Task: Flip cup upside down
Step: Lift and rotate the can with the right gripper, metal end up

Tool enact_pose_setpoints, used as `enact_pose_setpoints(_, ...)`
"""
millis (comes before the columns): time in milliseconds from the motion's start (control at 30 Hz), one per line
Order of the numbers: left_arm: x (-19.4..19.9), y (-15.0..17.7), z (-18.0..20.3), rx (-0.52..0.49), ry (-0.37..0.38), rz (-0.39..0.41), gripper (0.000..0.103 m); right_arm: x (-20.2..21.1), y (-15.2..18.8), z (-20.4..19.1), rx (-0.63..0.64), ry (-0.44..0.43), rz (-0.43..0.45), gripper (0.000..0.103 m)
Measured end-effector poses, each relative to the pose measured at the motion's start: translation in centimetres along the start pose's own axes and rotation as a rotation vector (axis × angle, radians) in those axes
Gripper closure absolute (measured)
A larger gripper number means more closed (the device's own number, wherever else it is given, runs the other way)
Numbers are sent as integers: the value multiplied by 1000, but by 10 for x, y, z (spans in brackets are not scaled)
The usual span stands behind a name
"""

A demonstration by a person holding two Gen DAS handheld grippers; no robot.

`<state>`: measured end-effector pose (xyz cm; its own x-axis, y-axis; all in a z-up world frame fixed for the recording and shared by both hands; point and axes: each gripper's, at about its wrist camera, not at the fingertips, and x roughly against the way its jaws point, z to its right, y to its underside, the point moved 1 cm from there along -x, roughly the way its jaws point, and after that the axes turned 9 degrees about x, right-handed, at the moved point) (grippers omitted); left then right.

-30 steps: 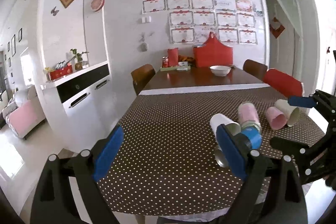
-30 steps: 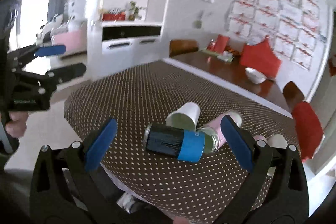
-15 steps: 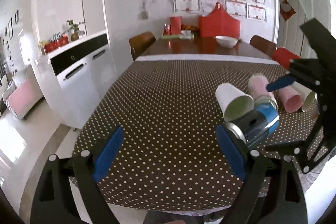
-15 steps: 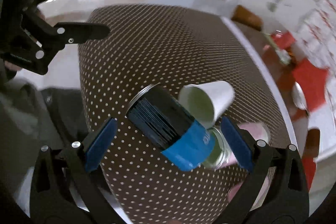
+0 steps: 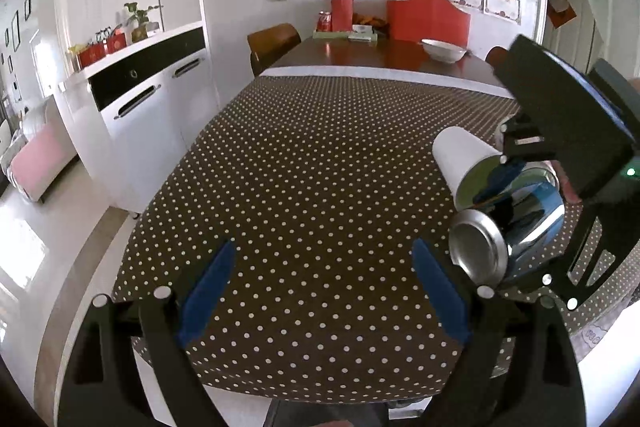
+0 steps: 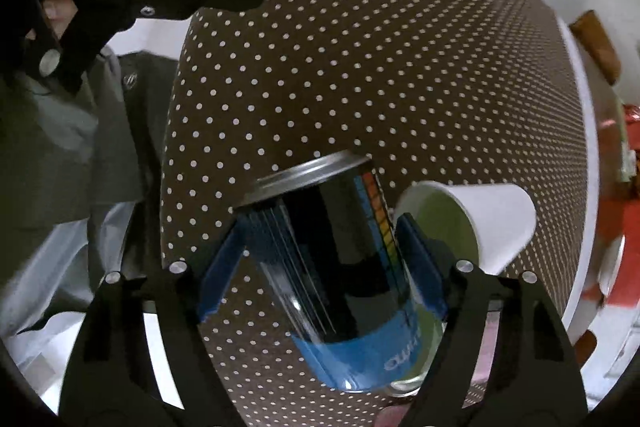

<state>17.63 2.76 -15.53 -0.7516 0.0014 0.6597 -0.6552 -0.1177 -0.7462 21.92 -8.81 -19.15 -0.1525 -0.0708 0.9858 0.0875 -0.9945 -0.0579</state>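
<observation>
The polka-dot tablecloth [image 5: 304, 187] lay under everything; the left gripper [image 5: 320, 291] hung wide and empty; the right gripper [image 6: 322, 259] pinched the blue metal cup [image 6: 340, 267], lying sideways beside a white paper cup [image 6: 480, 219]; next, I judged, rotate it mouth-down

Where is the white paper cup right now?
The white paper cup lies on its side on the polka-dot tablecloth, just right of the blue metal cup between the right gripper fingers; in the left wrist view it sits far right.
</observation>
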Motion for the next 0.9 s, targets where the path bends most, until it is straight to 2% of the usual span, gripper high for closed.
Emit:
enact_pose_setpoints(100, -4, -2, -2, 3, 5, -8, 14, -5, -6, 4, 13, -27, -34, 29)
enact_pose_setpoints(233, -8, -3, -3, 5, 14, -14, 14, -4, -8, 6, -10, -27, -29, 31)
enact_pose_setpoints(333, -6, -4, -3, 4, 25, -14, 14, -2, -6, 10, -78, -28, -3, 31)
enact_pose_setpoints(433, -1, -3, -1, -2, 36, -3, 14, 7, 5, 18, -176, -30, 65, 32)
enact_pose_setpoints(533, 5, -3, 2, -11, 47, 10, 14, 24, 24, 23, -335, -22, 197, 32)
enact_pose_setpoints(700, 17, -2, 11, -38, 66, 38, 14, 48, 68, 23, -651, 16, 468, 33)
enact_pose_setpoints(900, 34, -4, 21, -75, 85, 87, 14, 55, 114, -5, -951, 99, 754, 34)
